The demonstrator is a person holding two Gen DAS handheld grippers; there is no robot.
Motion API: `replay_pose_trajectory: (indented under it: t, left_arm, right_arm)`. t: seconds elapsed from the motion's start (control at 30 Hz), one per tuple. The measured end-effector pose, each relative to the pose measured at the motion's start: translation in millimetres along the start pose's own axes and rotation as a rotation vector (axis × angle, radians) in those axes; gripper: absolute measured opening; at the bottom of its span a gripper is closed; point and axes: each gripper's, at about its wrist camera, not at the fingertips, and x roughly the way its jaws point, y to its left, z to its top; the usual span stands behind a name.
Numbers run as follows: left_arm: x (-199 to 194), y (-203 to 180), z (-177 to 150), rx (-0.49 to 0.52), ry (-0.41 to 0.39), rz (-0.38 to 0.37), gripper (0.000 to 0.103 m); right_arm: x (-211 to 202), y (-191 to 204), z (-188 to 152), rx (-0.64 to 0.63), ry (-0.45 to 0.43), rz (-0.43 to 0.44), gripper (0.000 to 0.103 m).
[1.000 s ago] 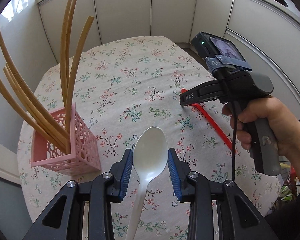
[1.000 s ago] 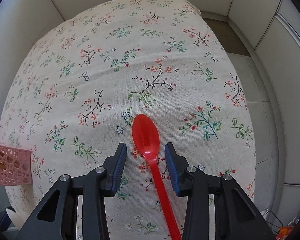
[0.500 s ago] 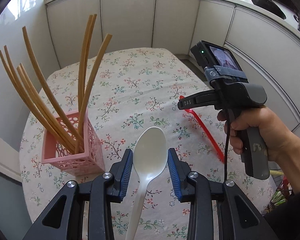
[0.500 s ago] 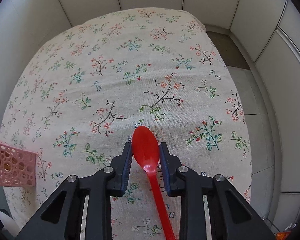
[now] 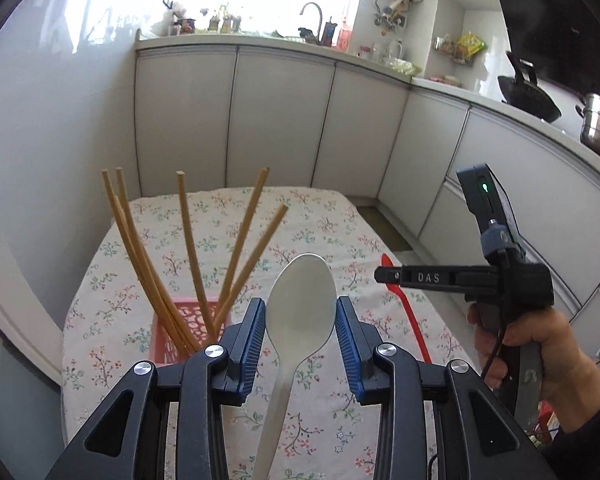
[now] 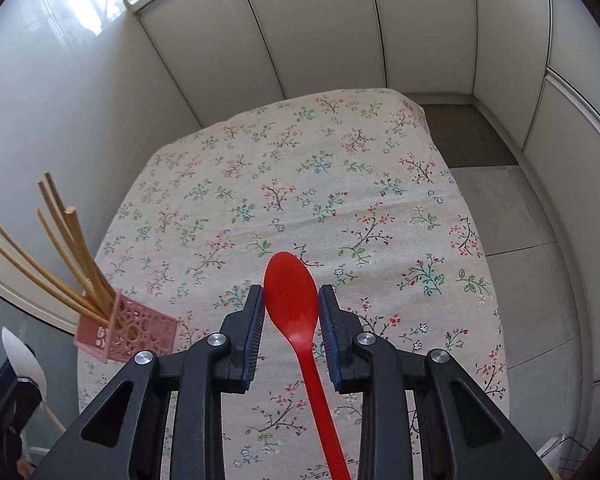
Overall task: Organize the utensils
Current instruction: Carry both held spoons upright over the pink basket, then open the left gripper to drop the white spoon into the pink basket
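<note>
Handles first: the white spoon (image 5: 300, 312) runs off the bottom edge of the left wrist view, so its handle end is cut off, and the red spoon (image 6: 294, 304) leaves the bottom of the right wrist view the same way. The left gripper (image 5: 301, 328) has its ribbed blue pads pressed on both sides of the smooth, glossy white bowl, held above the table. The right gripper (image 6: 291, 312) squeezes the shiny red bowl at a narrower set, pads tight on each edge, spoon clear of the cloth. From the left view only part of that red spoon shows behind the black gripper body, and the hand (image 5: 540, 352) on its grip is partly cut by the frame. Near the table's left edge stands the pink basket (image 6: 128, 330), square, plastic, pierced with round lattice holes; the left gripper hides its lower half in the left view. Wooden chopsticks (image 5: 188, 256) fan out of it, thin and straight. The tablecloth (image 6: 300, 168) is pale fabric, printed with small flower sprigs.
</note>
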Motion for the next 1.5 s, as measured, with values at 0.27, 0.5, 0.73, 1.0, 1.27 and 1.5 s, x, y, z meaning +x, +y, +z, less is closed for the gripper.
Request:
replay_pose_trajectory:
  t: [0.27,0.5,0.73,1.0,1.27,1.5]
  left_arm:
    - [-7,56,17,-0.169,-0.134,0.0,0.036]
    - [10,73,25,-0.202,-0.262,0.055,0.036]
    - [21,80,28,-0.223,-0.397,0.093,0.036]
    - [28,80,21,-0.203,-0.45,0.164,0.036]
    - [31,78,16,-0.19,-0.403,0.151,0.037]
    - [17,80,21,-0.223,-0.312,0.14,0.056]
  right_arm:
    - [-19,17,-4,-0.012,-0.036,0.053,0.029]
    - [-17,23,-4,-0.014,-0.029,0.079,0.029]
    - [-17,22,-3,-0.003,-0.029,0.093,0.029]
    - [-18,16,-2,0.011,-0.025,0.106,0.029]
    - [-21,19,-3,0.008,-0.027,0.113,0.029]
    - [-36,32,-3,-0.004,-0.074,0.159,0.029]
